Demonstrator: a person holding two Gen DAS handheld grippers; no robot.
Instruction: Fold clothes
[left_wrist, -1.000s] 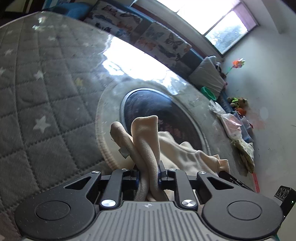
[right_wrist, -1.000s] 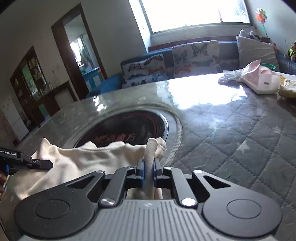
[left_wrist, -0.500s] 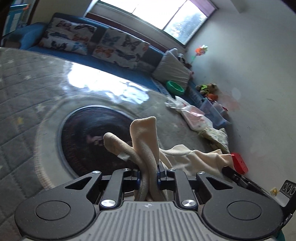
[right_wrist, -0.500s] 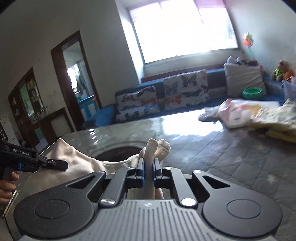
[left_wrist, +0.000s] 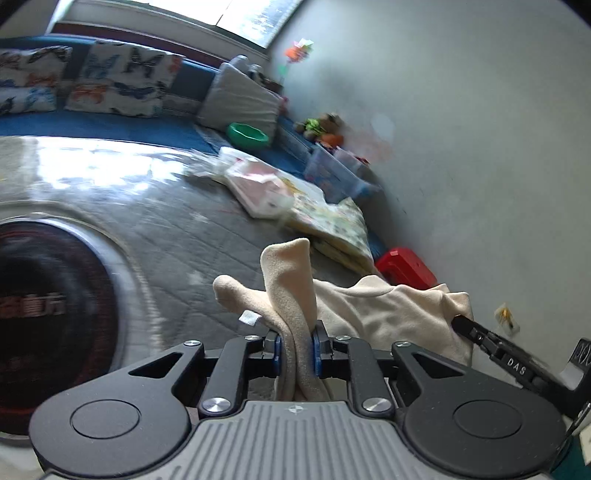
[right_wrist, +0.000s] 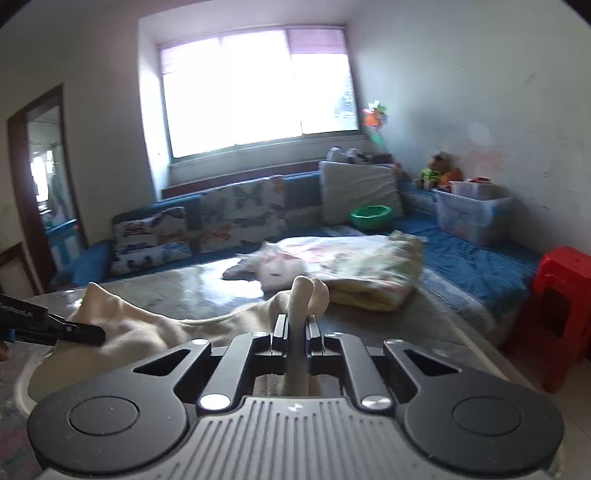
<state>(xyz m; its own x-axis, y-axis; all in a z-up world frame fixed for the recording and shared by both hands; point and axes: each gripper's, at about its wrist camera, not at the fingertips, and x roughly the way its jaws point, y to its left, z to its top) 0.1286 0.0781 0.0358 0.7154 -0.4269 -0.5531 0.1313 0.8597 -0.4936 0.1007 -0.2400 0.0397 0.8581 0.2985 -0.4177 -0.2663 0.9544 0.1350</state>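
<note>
Left wrist view shows the left gripper (left_wrist: 295, 349) with its jaws closed narrow on a bunched edge of a cream garment (left_wrist: 384, 310), which rises between them and spreads off to the right, where the tip of the right gripper (left_wrist: 476, 334) pinches its other end. Seen from the right wrist, the right gripper (right_wrist: 297, 334) likewise has its jaws clamped tight on a fold of the same cream garment (right_wrist: 147, 328), and the left gripper (right_wrist: 70, 328) bites the cloth at the left. So the garment hangs stretched between the two, held up above the near part of the grey quilted worktop (left_wrist: 192, 236), with a dark round inset (left_wrist: 44, 310) on the left of that surface.

As for progress, the cream piece is not folded now: it is loose, spanned between two corners or edges, which would suit either spreading it out or carrying one edge over. At the far right of the worktop lie a pink-and-white folded piece (right_wrist: 280, 269) and a yellowish patterned folded stack (right_wrist: 369, 273), so some laundry lies folded.

Containers: a green bowl (right_wrist: 371, 216) sits on the blue sofa (right_wrist: 461, 254), its contents unseen; a clear plastic bin (right_wrist: 471, 214) beside it holds jumbled coloured things too blurred to name
</note>
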